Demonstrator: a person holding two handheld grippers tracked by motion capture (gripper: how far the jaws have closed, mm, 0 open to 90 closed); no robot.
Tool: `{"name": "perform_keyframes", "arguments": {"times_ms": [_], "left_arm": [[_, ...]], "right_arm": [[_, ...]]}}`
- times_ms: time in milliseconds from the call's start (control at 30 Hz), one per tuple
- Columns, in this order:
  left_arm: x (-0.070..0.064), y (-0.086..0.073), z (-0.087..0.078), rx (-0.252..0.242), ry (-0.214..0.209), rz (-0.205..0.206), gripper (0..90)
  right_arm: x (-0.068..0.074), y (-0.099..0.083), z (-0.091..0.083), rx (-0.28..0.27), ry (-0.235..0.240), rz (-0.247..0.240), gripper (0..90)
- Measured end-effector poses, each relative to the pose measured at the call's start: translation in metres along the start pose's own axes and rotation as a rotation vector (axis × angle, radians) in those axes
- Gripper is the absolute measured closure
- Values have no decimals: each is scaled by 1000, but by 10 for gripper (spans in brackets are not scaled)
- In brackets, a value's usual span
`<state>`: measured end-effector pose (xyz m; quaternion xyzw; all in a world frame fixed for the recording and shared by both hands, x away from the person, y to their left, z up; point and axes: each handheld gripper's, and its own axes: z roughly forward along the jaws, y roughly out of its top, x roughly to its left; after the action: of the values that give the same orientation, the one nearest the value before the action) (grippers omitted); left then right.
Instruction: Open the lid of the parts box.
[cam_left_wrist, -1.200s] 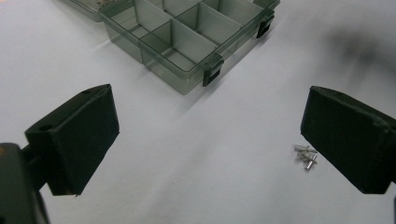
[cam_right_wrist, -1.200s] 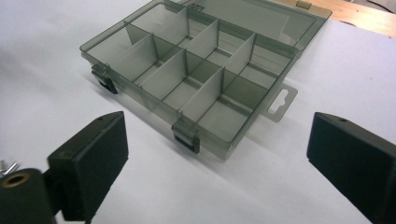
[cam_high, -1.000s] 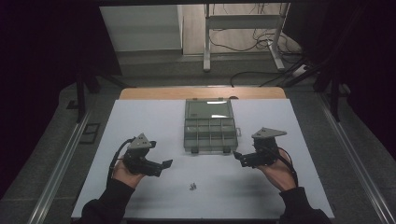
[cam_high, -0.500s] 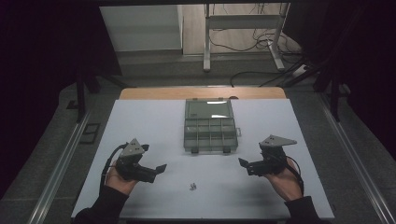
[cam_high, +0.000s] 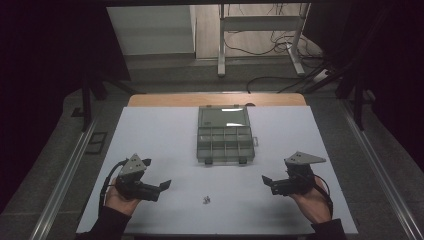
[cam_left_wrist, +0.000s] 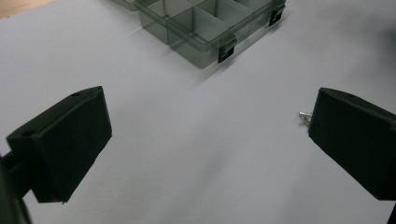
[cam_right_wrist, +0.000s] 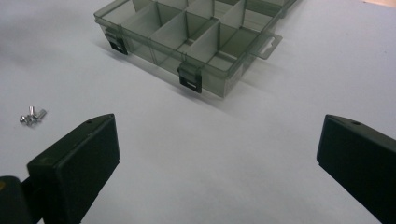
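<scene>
An open, clear grey compartment box (cam_high: 225, 158) lies at the table's middle, lid folded back toward the far side. A few small silver screws (cam_high: 205, 199) lie loose in front of it. My left gripper (cam_high: 161, 189) is held low at the near left, jaws open and empty, pointing right toward the screws. My right gripper (cam_high: 269, 185) is held at the near right, open and empty, pointing left. In the left gripper view one screw (cam_left_wrist: 304, 115) peeks out beside the right jaw, with the box (cam_left_wrist: 196, 50) ahead. The right gripper view has the screws (cam_right_wrist: 31, 115) at left and the box (cam_right_wrist: 154, 49) ahead.
The white table top (cam_high: 150, 140) has a wooden strip (cam_high: 215, 100) along its far edge. Beyond it are a metal frame (cam_high: 260, 30) and floor cables (cam_high: 280, 47). Dark surroundings flank both sides.
Both hands have drawn back toward the near edge and spread apart, away from the box. The jaws stay open and the screws and box have not moved.
</scene>
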<state>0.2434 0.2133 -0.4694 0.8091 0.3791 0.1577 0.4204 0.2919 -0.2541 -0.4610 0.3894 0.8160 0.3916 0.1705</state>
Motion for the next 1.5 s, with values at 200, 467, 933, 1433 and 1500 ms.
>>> {"name": "perform_keyframes", "arguments": {"times_ms": [200, 467, 933, 1433, 1500], "left_arm": [[-1, -8, -9, -2, 34, -3, 0], [-1, -17, -19, 2, 64, -18, 0], [0, -31, -27, 34, 86, -44, 0], [-2, -36, -28, 63, 88, -45, 0], [-2, -36, -28, 60, 83, -44, 0]], "right_arm": [[1, -8, -6, 3, -9, 13, 0], [1, -19, -15, 24, -22, 25, 0], [-3, -40, -25, 44, -41, 63, 0], [-7, -46, -26, 54, -33, 92, 0], [-7, -46, -26, 53, -32, 90, 0]]}}
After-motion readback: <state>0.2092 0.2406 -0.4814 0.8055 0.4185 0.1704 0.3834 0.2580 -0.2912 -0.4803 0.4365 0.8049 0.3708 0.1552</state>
